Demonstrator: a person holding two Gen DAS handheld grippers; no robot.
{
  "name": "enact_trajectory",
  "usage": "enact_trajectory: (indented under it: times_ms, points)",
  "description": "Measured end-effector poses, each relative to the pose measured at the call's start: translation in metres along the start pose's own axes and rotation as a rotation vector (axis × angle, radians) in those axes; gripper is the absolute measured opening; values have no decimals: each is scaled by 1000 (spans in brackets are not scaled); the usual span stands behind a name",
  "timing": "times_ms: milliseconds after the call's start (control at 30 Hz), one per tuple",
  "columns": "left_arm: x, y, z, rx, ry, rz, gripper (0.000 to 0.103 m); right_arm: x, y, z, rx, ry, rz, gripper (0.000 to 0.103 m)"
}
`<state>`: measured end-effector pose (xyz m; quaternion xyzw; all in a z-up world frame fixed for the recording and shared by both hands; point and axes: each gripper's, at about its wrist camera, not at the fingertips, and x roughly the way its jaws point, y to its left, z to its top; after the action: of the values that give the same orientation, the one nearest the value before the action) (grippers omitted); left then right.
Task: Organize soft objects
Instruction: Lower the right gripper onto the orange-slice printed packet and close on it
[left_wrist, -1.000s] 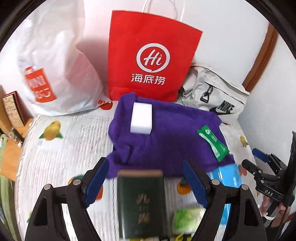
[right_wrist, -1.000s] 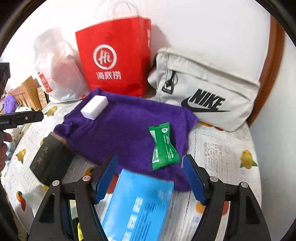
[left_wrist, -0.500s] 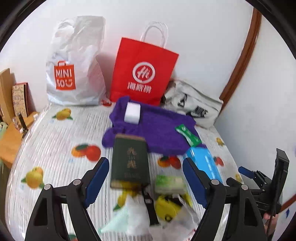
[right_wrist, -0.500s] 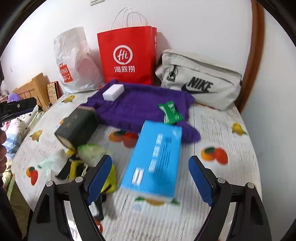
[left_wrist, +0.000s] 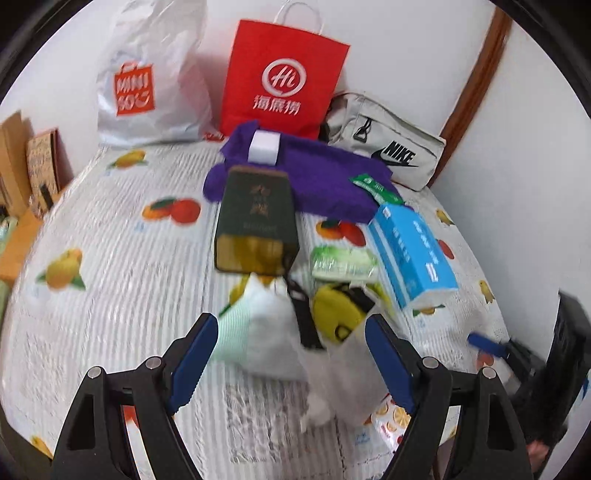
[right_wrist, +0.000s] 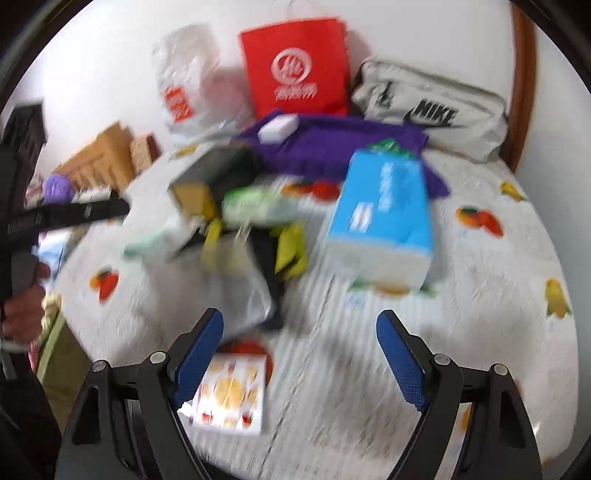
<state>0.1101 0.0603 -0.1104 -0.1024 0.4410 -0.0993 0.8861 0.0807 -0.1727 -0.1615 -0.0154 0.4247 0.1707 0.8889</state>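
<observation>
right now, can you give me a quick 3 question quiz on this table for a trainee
1. True or false: the white block lies on the purple towel.
2. Multiple choice: what stands against the wall between the white plastic bag and the grey Nike bag? A) a red paper bag B) a blue tissue pack C) a dark green box
3. Fill in: both the left hand-held gripper and the right hand-held gripper are ____ and hold nothing.

Key:
1. True
2. A, the red paper bag
3. open
</observation>
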Motion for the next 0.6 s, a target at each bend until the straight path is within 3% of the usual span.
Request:
enact_trajectory:
  times_ms: [167,367,500,600]
  points:
    - [4,1,-15,-14,35,5,81,10,24,-33,-51,50,21,84]
    - [-1,2,-24,-15,36,5,81,30,32,-49,4,89,69,85]
    - [-1,5,-29,-27,38,12,81,39,55,-59,-86,52,-24,97]
    - [2,8,-31,-25,45,34,81,40,58,-65,-71,-8,-37,96]
